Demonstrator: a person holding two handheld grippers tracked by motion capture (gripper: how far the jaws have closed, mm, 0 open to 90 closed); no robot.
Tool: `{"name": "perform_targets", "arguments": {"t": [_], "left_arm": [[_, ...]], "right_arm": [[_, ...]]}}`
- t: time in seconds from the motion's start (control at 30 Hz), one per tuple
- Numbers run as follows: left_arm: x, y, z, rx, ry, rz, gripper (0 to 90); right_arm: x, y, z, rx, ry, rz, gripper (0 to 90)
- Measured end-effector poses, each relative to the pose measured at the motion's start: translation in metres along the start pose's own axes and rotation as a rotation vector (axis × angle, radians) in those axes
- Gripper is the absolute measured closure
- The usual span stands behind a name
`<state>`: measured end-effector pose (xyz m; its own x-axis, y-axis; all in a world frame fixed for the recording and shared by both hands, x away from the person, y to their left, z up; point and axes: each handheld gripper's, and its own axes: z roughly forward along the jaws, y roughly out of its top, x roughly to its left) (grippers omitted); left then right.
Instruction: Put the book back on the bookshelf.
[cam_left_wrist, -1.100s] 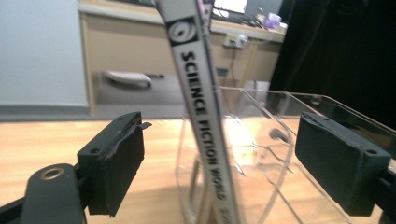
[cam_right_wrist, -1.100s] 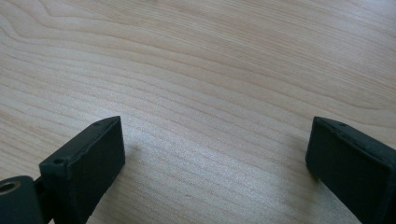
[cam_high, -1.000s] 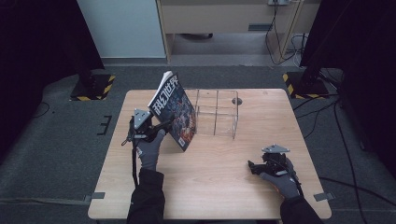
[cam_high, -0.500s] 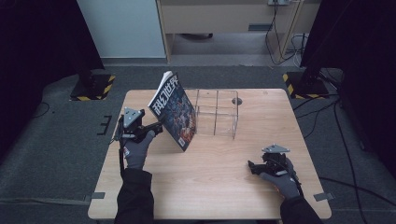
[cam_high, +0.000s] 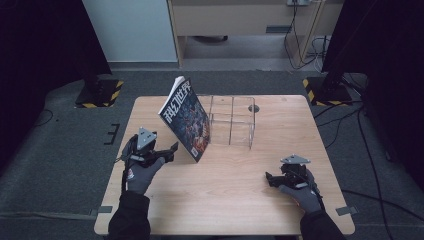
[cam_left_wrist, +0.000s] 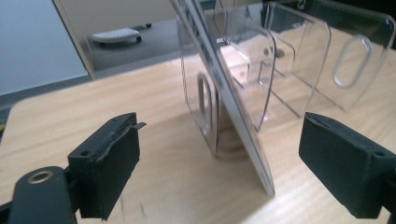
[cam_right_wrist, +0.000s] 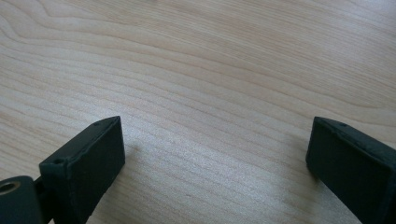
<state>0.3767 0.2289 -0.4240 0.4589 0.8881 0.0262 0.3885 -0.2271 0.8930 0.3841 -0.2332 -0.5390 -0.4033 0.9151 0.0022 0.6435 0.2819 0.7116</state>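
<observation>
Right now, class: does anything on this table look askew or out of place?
Yes. The magazine stands on its lower edge, tilted against the outside of the clear acrylic rack rather than in a slot. Neither the open left gripper nor the open right gripper touches it, so it may slide.

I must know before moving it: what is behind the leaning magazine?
The magazine leans against a clear rack standing on the table. The rack's slots look empty; the part directly behind the cover is hidden.

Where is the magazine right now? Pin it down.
In the high view the magazine stands tilted on the table, left of centre, leaning against the left end of the clear acrylic rack, with the open left gripper just to its left.
</observation>
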Motion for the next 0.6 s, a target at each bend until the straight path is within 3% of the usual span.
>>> {"name": "perform_targets", "arguments": {"t": [0.2, 0.4, 0.53, 0.6], "left_arm": [[-0.002, -0.018, -0.007, 0.045, -0.02, 0.003, 11.6], [0.001, -0.043, -0.006, 0.115, -0.007, 0.023, 11.8], [0.009, -0.057, -0.004, 0.148, -0.009, -0.023, 11.5], [0.014, -0.064, -0.003, 0.168, 0.006, -0.027, 11.4]], "right_arm": [[0.0, 0.0, 0.0, 0.002, -0.001, 0.002, 4.5], [0.0, 0.0, 0.0, -0.001, -0.001, 0.003, 4.5], [0.0, 0.0, 0.0, 0.0, -0.005, 0.005, 4.2], [0.0, -0.001, -0.001, 0.001, -0.008, 0.009, 4.2]]}}
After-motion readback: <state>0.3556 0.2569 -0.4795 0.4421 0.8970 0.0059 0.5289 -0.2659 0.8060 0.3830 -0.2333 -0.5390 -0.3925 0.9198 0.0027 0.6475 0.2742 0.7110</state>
